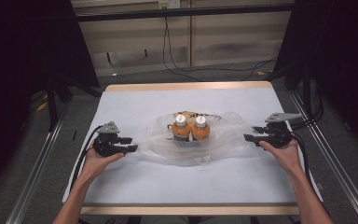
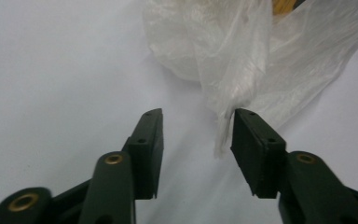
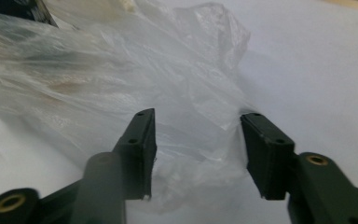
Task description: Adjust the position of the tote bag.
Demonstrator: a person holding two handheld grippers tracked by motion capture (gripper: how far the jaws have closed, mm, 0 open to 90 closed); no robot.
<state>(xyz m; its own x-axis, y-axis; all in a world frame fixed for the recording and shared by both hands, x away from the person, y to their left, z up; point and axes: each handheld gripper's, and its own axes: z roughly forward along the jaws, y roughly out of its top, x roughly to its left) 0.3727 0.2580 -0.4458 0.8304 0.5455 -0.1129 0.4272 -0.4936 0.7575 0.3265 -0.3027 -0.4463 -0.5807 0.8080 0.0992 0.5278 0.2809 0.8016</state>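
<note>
A clear bag lies mid-tabletop, two orange bottles upright on it. Left tongs at the bag's 9 o'clock and right tongs at its 3 o'clock both stand spread, with film edges loose between the jaws, unpinched.

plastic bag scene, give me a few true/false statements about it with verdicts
1. Two orange bottles with white caps stand side by side on the clear plastic bag. True.
2. The left tongs are clamped shut on the bag. False: the jaws stand apart, a bag edge lying by one jaw.
3. The right tongs are open, with bag film between the jaws. True.
4. The bag lies on a bare wooden table. False: a white cover spreads over the tabletop.
</note>
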